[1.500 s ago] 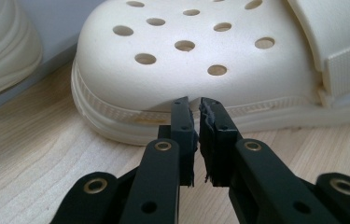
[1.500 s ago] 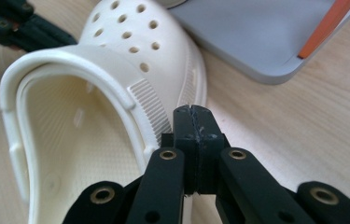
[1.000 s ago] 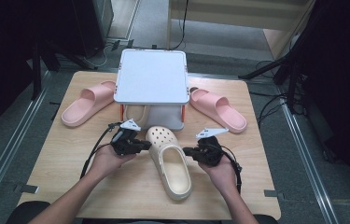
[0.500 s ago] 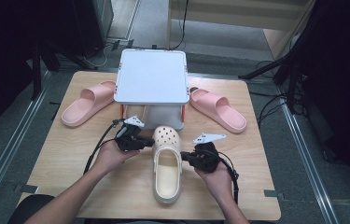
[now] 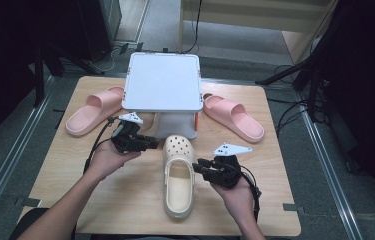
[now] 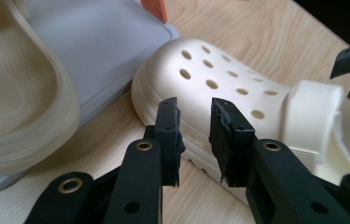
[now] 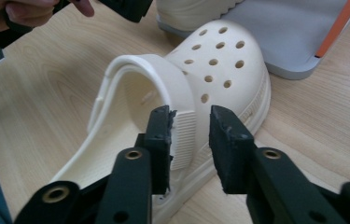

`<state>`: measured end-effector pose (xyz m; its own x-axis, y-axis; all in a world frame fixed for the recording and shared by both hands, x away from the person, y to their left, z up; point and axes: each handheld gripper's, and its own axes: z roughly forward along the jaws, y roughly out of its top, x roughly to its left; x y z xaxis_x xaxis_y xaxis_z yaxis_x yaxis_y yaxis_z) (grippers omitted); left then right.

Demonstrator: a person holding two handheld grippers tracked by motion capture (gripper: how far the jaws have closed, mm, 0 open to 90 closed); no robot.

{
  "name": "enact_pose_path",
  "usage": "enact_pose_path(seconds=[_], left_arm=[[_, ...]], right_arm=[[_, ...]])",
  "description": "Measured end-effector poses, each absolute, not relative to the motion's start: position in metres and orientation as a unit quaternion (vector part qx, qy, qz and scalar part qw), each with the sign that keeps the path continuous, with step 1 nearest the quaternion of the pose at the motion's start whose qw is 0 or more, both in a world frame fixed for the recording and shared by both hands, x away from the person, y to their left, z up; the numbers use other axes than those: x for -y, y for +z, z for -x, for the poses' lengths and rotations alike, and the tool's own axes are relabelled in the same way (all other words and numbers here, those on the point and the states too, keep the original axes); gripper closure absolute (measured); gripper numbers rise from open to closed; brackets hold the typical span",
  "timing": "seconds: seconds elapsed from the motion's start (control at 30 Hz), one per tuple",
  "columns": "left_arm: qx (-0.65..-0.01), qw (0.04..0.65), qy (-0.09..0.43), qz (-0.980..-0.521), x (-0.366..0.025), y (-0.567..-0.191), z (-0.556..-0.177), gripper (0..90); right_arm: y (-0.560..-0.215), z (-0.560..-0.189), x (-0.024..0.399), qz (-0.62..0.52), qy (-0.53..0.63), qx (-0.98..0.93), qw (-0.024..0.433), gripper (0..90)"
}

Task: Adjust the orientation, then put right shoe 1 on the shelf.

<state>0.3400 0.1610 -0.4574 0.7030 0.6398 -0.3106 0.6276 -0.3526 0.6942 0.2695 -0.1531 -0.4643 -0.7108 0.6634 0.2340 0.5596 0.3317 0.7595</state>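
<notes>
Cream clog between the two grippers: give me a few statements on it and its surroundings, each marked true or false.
1. The cream clog lies on the table, toe toward the white stand. True.
2. The left gripper is clamped on the clog. False: its jaws are open, just beside the toe.
3. The right gripper has its jaws apart. True.
4. Both pink slippers sit left of the stand. False: one pink slipper lies left, the other pink slipper right.

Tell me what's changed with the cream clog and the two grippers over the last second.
The cream clog swung from slanted to straight, toe toward the white rack. Both grippers' jaws have just been opening: the left gripper and right gripper have let go and drawn back, nothing between their pads. The pink slides stayed put.
</notes>
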Motion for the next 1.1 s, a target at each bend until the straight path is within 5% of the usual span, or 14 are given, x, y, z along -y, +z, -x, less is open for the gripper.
enact_pose_path(seconds=[0.47,1.1], left_arm=[[-0.381,0.435,0.030,-0.815,-0.185,-0.410,-0.351,77.2],[-0.399,0.431,0.066,-0.807,-0.204,-0.371,-0.392,82.3]], right_arm=[[-0.483,-0.253,0.138,-0.384,0.407,-0.828,0.034,46.0],[-0.501,-0.260,0.130,-0.406,0.384,-0.828,0.053,47.5]])
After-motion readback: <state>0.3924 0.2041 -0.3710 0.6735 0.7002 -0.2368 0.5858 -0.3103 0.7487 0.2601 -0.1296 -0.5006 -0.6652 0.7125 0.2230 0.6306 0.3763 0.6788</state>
